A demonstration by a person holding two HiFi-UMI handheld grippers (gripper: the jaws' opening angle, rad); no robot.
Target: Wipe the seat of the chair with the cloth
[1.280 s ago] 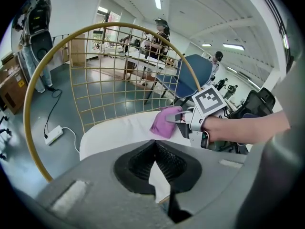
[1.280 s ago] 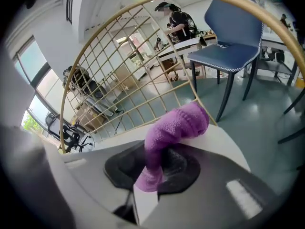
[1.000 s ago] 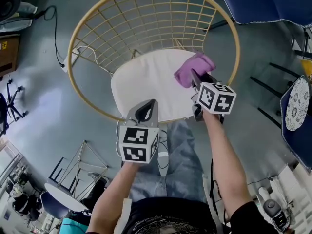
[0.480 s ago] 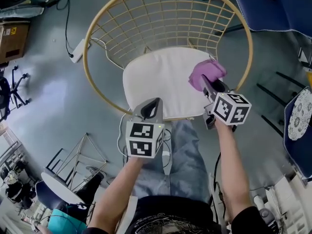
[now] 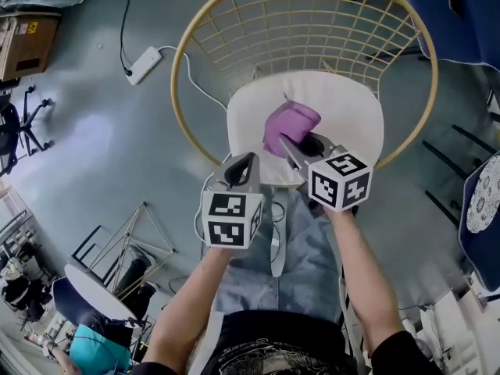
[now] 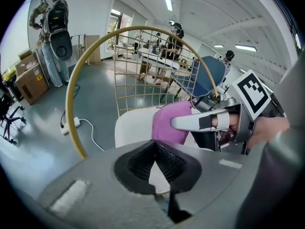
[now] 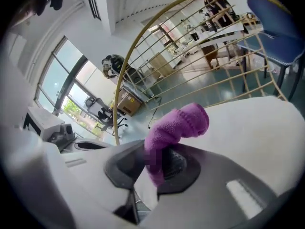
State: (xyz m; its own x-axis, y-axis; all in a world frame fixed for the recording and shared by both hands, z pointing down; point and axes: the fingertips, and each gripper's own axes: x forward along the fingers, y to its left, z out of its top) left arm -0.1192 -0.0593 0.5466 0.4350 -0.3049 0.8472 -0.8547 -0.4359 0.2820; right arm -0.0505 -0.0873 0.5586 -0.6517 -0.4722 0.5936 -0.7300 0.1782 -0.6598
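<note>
Over the white seat of the wire chair, the right gripper has its jaws clamped on one end of the purple cloth. The loose bunch sits ahead of the tips, near the cushion's middle; contact with the cushion is not certain. Judgement: the bunch is held forward so that fabric, not jaw, meets the seat. The left gripper hangs at the seat's front edge with its jaws together and nothing between them, probably parked clear of the wiping path.

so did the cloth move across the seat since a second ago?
Yes, the cloth slid left, from the right edge of the seat toward its middle.
</note>
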